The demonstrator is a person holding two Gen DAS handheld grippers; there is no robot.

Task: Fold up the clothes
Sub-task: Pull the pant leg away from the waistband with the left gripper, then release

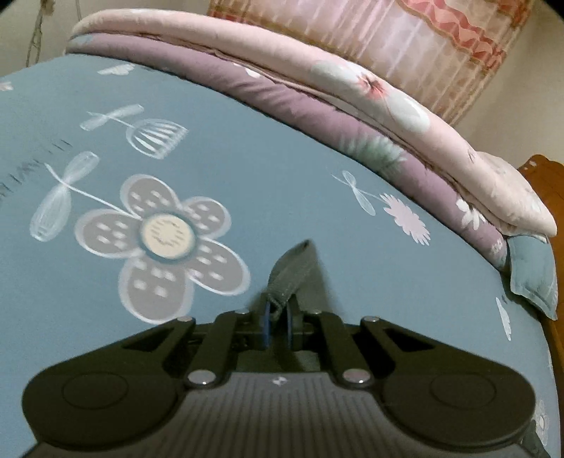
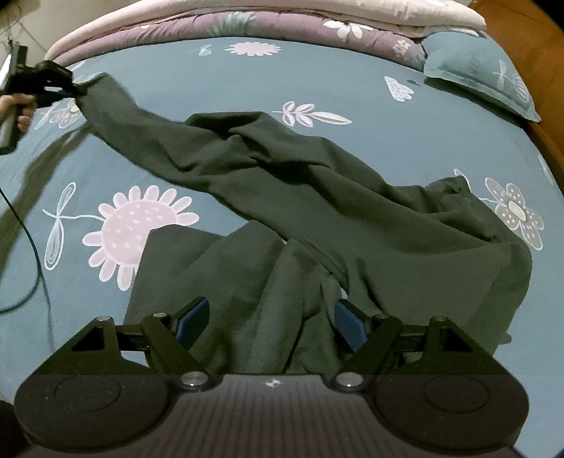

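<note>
Can't really tell what the dark green garment is, too bunched up. Its near edge disappears under the right gripper, and the hand is cropped off the frame's left edge.

Bare bed from 10 to 1 o'clock; folded quilts at 12, pillow at 2 block the far edge

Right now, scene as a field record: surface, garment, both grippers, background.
surface: bed sheet, teal with flower print
garment: dark green garment, crumpled, one end lifted
left hand-held gripper: shut on a garment edge, raised over the sheet
right hand-held gripper: open, fingers either side of a garment fold
background: folded quilts, pillow
</note>
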